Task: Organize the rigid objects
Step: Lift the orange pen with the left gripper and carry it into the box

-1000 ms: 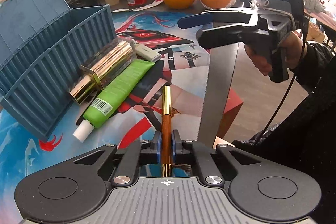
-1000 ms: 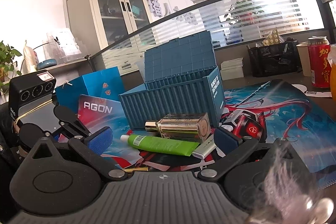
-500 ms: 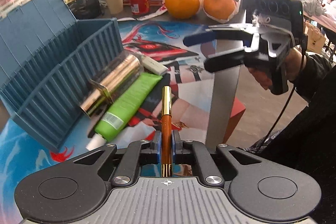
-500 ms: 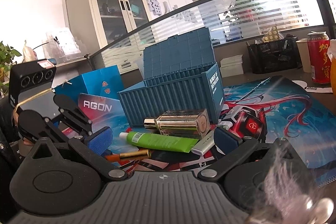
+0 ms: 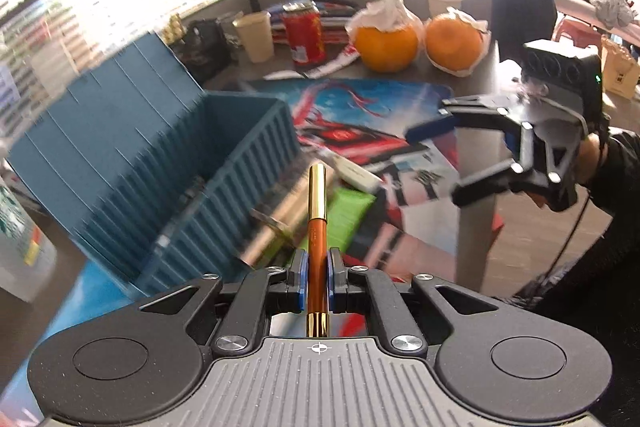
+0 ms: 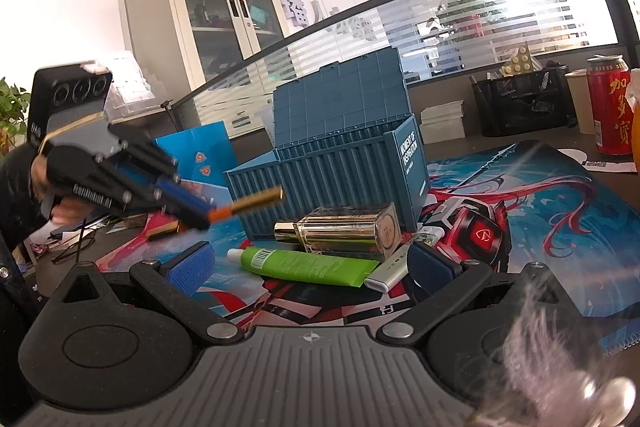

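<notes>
- Two blue pads of our left gripper clamp the slim orange pen with gold ends, held off the mat.
- Beyond it, we see the open blue ribbed container-shaped box.
- Our right gripper stands wide, holding nothing, before the green tube.

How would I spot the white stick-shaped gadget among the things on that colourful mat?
Find the blue container-shaped box on the mat. In front of it lie a gold bottle and a green tube. The white stick lies at the tube's flat end: the only white, flat, cap-ended piece there.
</notes>
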A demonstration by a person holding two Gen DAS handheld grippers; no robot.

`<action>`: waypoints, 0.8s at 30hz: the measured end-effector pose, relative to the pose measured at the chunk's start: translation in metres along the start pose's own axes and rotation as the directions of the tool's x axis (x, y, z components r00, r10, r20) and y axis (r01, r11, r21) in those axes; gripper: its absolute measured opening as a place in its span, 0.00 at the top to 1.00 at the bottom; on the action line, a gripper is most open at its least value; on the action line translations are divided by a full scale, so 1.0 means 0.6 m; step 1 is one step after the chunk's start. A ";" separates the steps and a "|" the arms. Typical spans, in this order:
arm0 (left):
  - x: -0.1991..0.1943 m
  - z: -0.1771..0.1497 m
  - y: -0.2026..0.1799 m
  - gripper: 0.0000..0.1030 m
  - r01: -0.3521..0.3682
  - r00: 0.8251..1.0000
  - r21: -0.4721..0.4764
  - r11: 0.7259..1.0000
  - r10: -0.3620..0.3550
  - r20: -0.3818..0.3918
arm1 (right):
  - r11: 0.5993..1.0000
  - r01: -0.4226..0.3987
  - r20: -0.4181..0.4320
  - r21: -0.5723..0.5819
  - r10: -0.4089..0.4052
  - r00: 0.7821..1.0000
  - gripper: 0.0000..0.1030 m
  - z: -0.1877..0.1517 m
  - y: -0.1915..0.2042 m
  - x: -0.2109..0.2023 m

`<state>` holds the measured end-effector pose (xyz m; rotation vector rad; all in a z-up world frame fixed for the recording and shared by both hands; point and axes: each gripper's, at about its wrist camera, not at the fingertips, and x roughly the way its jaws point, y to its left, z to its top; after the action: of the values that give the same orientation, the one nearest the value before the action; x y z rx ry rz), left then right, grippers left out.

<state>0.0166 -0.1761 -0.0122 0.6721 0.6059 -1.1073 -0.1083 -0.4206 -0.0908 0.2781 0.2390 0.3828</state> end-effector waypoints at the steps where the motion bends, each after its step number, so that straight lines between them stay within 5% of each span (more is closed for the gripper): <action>1: -0.002 0.006 0.005 0.93 -0.010 1.000 0.008 1.000 0.010 0.004 | 1.000 0.001 0.001 -0.001 -0.001 1.000 0.00 0.000 0.000 0.000; 13: -0.019 0.073 0.064 0.93 -0.094 0.994 0.068 0.993 0.090 0.058 | 1.000 0.005 0.001 0.012 -0.005 1.000 0.00 -0.003 -0.009 0.004; 24: 0.035 0.106 0.129 0.93 -0.080 0.997 0.077 0.994 0.079 0.023 | 1.000 -0.020 0.026 0.001 0.020 0.999 0.00 0.007 -0.008 0.015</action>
<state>0.1029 -0.2133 0.0286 0.7455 0.5163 -1.0666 -0.0977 -0.4222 -0.0901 0.2862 0.2108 0.3983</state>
